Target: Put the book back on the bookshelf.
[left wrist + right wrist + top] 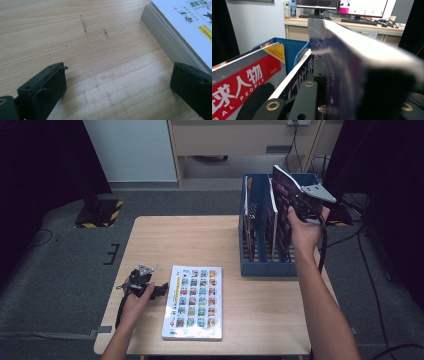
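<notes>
Slotting the glossy purple book (pixel 283 195), clamped in the right gripper (pixel 299 202), into the blue plastic file rack (pixel 265 268); next, lower it straight. Left gripper (pixel 159 289) rests with jaws released on the surface.

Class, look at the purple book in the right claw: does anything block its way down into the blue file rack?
Nothing visible does. The right claw holds the purple book above the rightmost slot of the blue file rack; the magazines stand in slots to its left.

High view is looking down on the table (pixel 150 235); gripper views are sitting close, sharing the white book (pixel 194 302) at 6 o'clock, purple book (pixel 352 65) at 1.
</notes>
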Demonstrator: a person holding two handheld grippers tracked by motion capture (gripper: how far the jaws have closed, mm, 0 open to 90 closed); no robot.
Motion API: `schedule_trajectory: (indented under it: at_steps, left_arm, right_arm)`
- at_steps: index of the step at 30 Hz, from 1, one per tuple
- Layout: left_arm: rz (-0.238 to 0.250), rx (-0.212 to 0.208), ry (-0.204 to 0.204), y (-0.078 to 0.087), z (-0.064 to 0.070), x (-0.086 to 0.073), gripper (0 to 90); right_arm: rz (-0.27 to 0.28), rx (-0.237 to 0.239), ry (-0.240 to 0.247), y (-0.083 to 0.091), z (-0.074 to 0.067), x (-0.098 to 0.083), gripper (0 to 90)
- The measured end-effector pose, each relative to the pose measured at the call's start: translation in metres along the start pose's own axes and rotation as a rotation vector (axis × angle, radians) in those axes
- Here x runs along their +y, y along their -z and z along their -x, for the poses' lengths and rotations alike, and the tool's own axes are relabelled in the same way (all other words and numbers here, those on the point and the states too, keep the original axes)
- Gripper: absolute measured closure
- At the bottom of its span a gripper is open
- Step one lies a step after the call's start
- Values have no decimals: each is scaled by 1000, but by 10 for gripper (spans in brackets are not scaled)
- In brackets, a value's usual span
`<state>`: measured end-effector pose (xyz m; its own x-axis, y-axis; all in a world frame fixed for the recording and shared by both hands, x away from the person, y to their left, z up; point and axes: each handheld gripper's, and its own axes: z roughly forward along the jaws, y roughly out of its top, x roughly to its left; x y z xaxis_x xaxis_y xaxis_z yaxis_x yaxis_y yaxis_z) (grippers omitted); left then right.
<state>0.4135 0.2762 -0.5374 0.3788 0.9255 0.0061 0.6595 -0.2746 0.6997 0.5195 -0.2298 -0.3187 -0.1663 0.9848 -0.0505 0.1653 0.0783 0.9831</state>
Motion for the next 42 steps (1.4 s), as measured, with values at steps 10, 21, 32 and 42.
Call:
schedule_trajectory:
  at_steps: [10,21,32,42]
  left_arm:
    - [0,0,-1,0,0,0,0]
    - [0,1,-1,0,0,0,0]
    - [0,0,-1,0,0,0,0]
    - [0,0,-2,0,0,0,0]
  right_arm:
    - [6,-8,1,-11,1,-8,838]
    - [8,-11,-26,-15,4,-26,838]
    - [8,-11,-42,-17,6,-40,836]
    - [-10,-11,-51,-19,4,-54,832]
